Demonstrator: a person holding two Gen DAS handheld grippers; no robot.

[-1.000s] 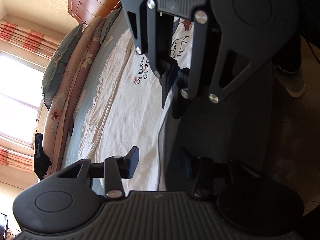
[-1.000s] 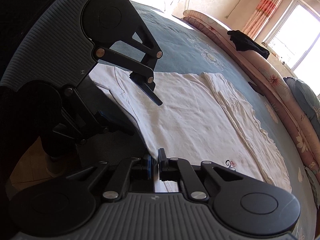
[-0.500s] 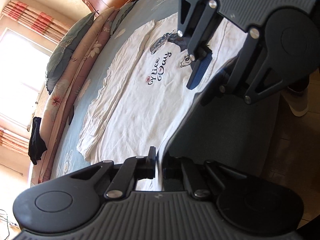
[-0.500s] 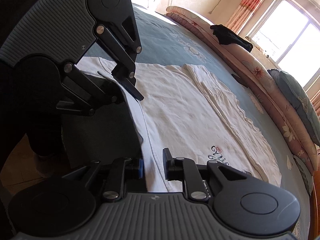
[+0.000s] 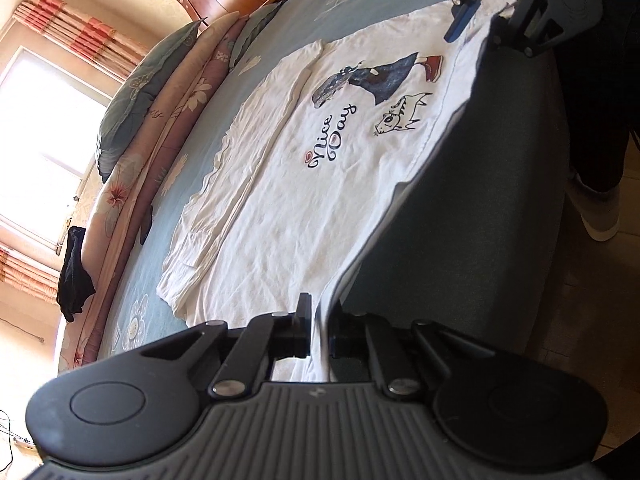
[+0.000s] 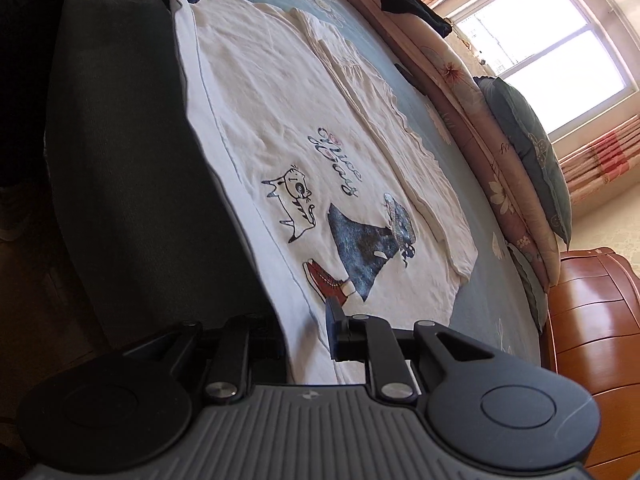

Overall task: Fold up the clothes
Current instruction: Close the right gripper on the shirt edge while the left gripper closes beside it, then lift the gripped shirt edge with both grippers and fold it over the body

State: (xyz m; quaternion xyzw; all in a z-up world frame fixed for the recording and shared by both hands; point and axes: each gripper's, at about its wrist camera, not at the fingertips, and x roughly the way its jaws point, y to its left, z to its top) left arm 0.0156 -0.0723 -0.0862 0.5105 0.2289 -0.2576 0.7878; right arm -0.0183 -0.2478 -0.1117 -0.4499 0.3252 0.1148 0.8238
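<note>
We are seeing a soft, lightly creased white cotton shirt [image 5: 304,184] with a matt print, a smooth blue cloth bedspread [image 5: 360,8], glossy varnished wood on the headboard [image 6: 592,312], matt black ribbed plastic on the left gripper [image 5: 319,334], shiny metal rivets

Home bedroom, blue floral bed [image 5: 360,12], pillows [image 5: 132,116] along its edge, wooden headboard [image 6: 592,320], striped curtains [image 5: 76,28], sunlit window [image 6: 540,28]
</note>
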